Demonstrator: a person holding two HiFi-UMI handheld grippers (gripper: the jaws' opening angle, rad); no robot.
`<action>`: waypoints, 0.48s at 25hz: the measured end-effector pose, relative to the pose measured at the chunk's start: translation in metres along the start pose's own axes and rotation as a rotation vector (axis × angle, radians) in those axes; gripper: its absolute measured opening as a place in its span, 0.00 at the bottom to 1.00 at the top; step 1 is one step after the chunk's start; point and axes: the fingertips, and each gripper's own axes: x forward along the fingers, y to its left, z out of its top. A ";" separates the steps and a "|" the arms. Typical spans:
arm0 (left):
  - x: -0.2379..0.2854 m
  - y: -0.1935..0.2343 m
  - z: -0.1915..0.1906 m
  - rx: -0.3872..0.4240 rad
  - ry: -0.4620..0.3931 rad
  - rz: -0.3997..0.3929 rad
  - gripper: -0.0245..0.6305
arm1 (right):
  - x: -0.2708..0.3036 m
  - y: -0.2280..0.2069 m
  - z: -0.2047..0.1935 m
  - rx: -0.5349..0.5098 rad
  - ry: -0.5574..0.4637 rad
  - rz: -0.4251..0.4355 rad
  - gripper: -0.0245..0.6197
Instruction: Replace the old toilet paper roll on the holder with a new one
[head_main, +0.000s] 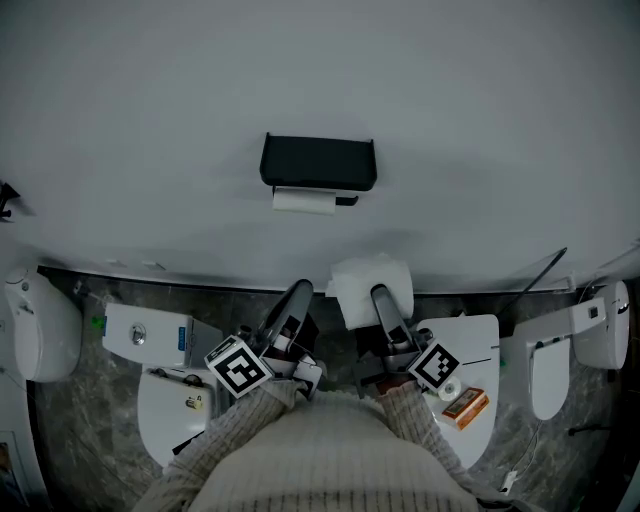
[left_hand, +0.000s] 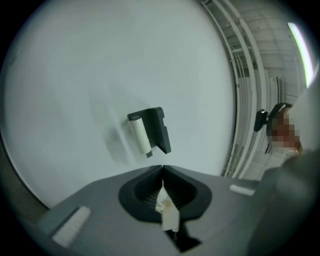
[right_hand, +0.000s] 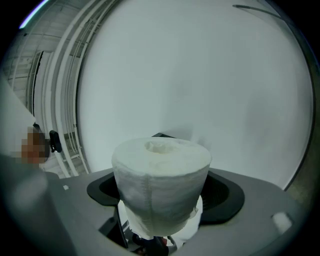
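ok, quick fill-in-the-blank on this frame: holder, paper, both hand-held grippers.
1. The right hand-held gripper grips a full toilet paper ____.
2. The black holder is mounted on the white ____.
3. The left hand-held gripper has its jaws ____ on a paper scrap.
Missing words: roll; wall; shut.

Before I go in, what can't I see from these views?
- Head view: the holder cover hides the spindle of the old roll.
- Right gripper view: the new roll blocks nearly all of the holder.
- Left gripper view: the holder is small and its mounting ends are unreadable; the pinched paper scrap is of unclear origin.
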 end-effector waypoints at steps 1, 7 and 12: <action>0.003 0.003 0.001 -0.006 -0.003 0.011 0.03 | 0.002 -0.001 0.002 0.007 0.000 -0.001 0.71; 0.013 0.011 0.011 0.005 -0.014 0.031 0.03 | 0.010 -0.006 -0.002 0.016 0.029 -0.006 0.71; 0.019 0.018 0.024 -0.056 -0.010 0.024 0.03 | 0.018 -0.004 -0.001 0.018 0.009 -0.013 0.71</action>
